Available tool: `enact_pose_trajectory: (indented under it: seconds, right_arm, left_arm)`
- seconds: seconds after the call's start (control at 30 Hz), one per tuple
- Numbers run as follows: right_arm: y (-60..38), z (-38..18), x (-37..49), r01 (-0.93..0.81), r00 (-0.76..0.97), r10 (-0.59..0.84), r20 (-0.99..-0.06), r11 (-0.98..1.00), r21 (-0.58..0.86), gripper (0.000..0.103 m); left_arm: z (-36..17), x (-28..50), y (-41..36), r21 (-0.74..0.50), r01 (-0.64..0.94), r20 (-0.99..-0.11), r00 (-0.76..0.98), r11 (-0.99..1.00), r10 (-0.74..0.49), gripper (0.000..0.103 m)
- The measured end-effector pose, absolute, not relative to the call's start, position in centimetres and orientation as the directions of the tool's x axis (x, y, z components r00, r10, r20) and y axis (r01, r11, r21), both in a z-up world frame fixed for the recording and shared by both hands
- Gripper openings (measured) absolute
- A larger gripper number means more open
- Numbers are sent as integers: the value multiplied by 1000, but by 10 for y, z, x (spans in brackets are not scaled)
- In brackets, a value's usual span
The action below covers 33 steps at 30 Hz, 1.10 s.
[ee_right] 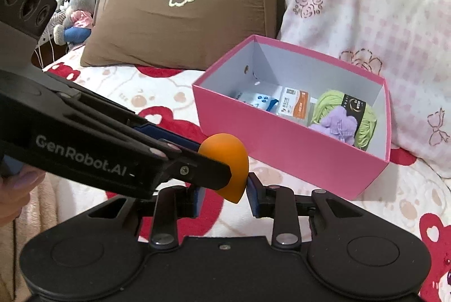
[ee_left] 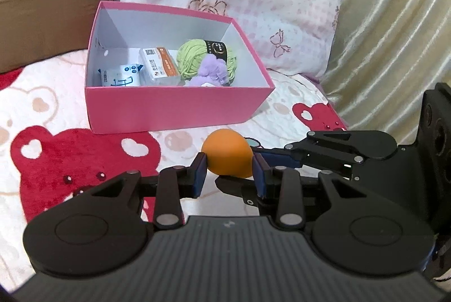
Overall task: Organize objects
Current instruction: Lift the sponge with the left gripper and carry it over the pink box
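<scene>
Both claws meet low in the frame on one orange sponge (ee_left: 227, 156): the left gripper (ee_left: 229, 175) pinches it between its blue pads, and the right gripper (ee_right: 222, 196) seems to grip it from another side, though its right pad's contact is hard to judge. Behind, at centre frame, the pink box (ee_left: 174, 107) sits on the bedspread (ee_left: 56, 93) and already holds a green yarn ball (ee_left: 194, 59), a purple plush toy (ee_left: 211, 70) and two packets (ee_left: 141, 70). Most sorting looks done; the sponge, outside the box, is what remains.
</scene>
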State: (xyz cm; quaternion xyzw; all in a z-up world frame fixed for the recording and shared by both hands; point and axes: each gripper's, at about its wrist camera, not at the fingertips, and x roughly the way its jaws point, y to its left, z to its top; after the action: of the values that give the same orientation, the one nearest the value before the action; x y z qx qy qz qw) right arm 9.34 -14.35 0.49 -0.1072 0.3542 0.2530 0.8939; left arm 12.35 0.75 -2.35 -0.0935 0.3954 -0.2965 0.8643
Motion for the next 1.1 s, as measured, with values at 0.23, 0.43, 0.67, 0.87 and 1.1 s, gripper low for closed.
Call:
enact_pose_trajectory:
  seconds: [0.23, 0.43, 0.67, 0.87, 1.1]
  right_arm:
    - [-136, 23, 74, -517, 652, 358, -668, 855, -47, 36]
    - [-129, 46, 73, -510, 686, 348, -639, 856, -81, 36]
    - [-124, 77, 95, -500, 727, 362, -584, 862, -89, 36]
    - [-128, 92, 136, -523, 713, 404, -573, 851, -50, 36]
    - [-125, 108, 182, -586, 678, 441, -588, 808, -69, 36]
  left_arm:
    - [-1, 110, 9, -362, 446, -626, 534, 818, -568, 33]
    - [30, 113, 10, -329, 435, -617, 573, 838, -540, 34]
    - [64, 141, 15, -317, 425, -588, 613, 848, -527, 34]
    - [82, 171, 14, -276, 409, -571, 658, 870, -491, 33]
    - [87, 217, 12, -295, 371, -578, 665, 881, -473, 34]
